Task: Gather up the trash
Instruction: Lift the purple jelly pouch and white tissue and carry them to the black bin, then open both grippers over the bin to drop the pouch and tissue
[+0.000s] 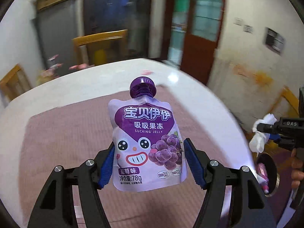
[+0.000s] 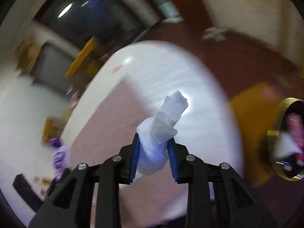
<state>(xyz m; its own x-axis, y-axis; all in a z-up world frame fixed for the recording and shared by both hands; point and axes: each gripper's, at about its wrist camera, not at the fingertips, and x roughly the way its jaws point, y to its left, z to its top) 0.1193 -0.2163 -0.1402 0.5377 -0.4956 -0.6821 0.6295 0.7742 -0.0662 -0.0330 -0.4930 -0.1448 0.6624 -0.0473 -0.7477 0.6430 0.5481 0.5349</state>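
My left gripper (image 1: 149, 161) is shut on a purple grape jelly pouch (image 1: 146, 142) with a purple cap, held upright above the round white table (image 1: 95, 81). My right gripper (image 2: 153, 152) is shut on a crumpled white tissue (image 2: 161, 129), held above the table's right side. In the left wrist view the right gripper (image 1: 266, 131) with the tissue (image 1: 260, 134) shows at the far right, over a gold-rimmed trash bin (image 1: 273, 172). The bin (image 2: 279, 114) holds pink and white wrappers. The pouch (image 2: 59, 157) also shows blurred at left in the right wrist view.
A pink mat (image 1: 76, 136) covers the table's middle. Wooden chairs (image 1: 100, 45) stand behind the table and at the left (image 1: 13, 81). A brown door (image 1: 201, 34) and a stained wall (image 1: 252, 57) lie to the right. A small pink scrap (image 1: 147, 72) lies on the far table edge.
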